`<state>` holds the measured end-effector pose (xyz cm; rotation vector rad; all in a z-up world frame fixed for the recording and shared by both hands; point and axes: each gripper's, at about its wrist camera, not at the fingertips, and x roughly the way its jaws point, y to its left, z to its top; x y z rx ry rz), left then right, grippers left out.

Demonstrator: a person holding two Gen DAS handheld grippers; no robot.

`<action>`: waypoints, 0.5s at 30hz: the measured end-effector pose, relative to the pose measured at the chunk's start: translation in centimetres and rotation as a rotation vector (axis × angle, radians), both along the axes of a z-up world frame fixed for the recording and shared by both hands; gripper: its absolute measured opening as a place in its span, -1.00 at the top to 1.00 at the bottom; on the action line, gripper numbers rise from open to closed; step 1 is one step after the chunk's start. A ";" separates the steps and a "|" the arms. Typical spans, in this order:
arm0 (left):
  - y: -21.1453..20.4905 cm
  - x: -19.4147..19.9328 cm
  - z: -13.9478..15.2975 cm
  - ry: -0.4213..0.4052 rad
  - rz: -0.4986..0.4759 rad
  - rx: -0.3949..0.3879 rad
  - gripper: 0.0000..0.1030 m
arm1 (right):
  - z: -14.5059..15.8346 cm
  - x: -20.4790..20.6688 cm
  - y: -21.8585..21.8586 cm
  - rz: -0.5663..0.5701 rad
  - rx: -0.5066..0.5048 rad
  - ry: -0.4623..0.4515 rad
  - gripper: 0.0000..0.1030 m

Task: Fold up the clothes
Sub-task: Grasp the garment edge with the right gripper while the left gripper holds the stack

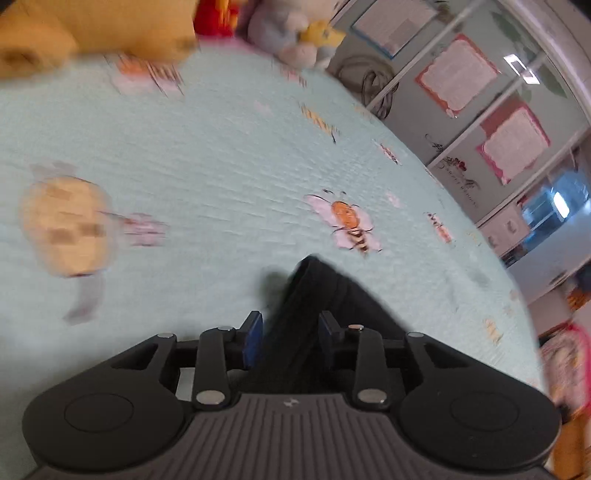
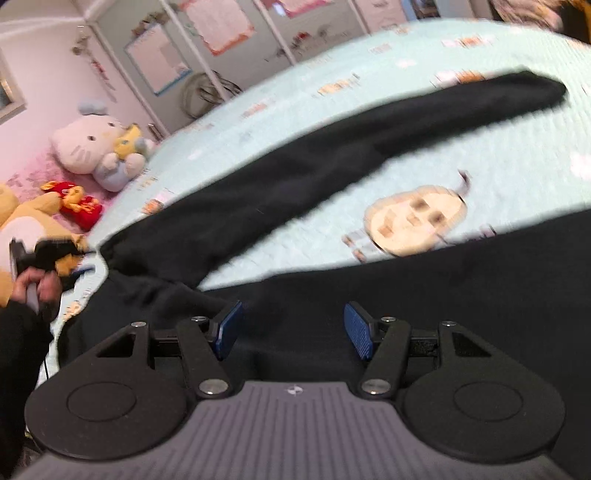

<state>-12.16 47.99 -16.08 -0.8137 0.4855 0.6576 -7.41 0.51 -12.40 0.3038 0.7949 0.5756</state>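
Observation:
Black trousers [image 2: 332, 162] lie on a pale blue quilt [image 2: 461, 140] printed with bees and beehives. One leg stretches to the upper right; more black cloth fills the foreground. My right gripper [image 2: 293, 332] hovers open over this cloth, nothing pinched between its blue pads [image 2: 356, 332]. In the left wrist view a pointed end of the trousers [image 1: 332, 295] runs between the fingers of my left gripper [image 1: 290, 321]; the pads stand apart and I see no pinch. The right wrist view shows the left gripper [image 2: 48, 251] in a hand [image 2: 37, 288] by the far left end of the trousers.
Plush toys line the head of the bed: a white cat [image 2: 92, 147], a yellow bear [image 1: 92, 29] and a small red toy [image 2: 77, 203]. Glass-fronted cabinets [image 1: 480, 110] stand along the bed's far side. The quilt [image 1: 184, 147] spreads bare to the left of the cloth.

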 end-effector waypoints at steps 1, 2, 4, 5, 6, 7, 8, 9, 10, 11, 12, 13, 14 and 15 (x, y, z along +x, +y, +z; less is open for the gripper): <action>-1.7 -2.2 0.2 0.013 0.035 0.038 0.18 | 0.6 -0.1 0.6 0.017 0.008 -0.016 -0.19; -3.3 -4.3 0.4 0.026 0.070 0.077 0.11 | 1.1 0.0 1.4 0.041 0.017 -0.029 -0.19; -6.6 -8.4 0.7 0.052 0.135 0.136 0.11 | 2.2 0.1 3.6 0.106 0.025 -0.065 -0.19; -7.9 -9.8 0.3 0.056 0.155 0.124 0.11 | 2.6 0.2 4.8 0.139 0.027 -0.084 -0.19; -9.0 -11.1 -0.2 0.051 0.173 0.100 0.11 | 3.1 0.3 6.2 0.172 0.029 -0.101 -0.19; -9.9 -12.2 -0.7 0.043 0.187 0.071 0.10 | 3.5 0.6 7.7 0.208 0.034 -0.114 -0.20; -10.4 -13.0 -1.2 0.031 0.196 0.033 0.08 | 3.8 1.0 9.5 0.248 0.038 -0.120 -0.22; -11.0 -13.8 -1.8 0.018 0.206 -0.005 0.05 | 4.1 1.4 11.5 0.284 0.027 -0.126 -0.24; -11.4 -14.3 -2.4 0.014 0.210 -0.040 0.00 | 4.2 1.7 13.5 0.305 0.003 -0.137 -0.24; -11.4 -14.4 -3.1 0.025 0.204 -0.071 -0.04 | 4.3 1.9 15.4 0.327 -0.019 -0.147 -0.25; -11.5 -14.2 -3.6 0.035 0.199 -0.097 -0.04 | 4.2 2.2 17.4 0.348 -0.035 -0.158 -0.26; -11.7 -14.0 -3.9 0.037 0.195 -0.110 -0.05 | 4.1 2.5 19.3 0.369 -0.052 -0.169 -0.26; -11.8 -13.9 -4.1 0.032 0.195 -0.110 -0.08 | 4.0 2.8 21.2 0.385 -0.071 -0.176 -0.26; -12.0 -13.8 -4.0 0.023 0.186 -0.104 -0.12 | 3.7 3.1 23.1 0.394 -0.095 -0.176 -0.26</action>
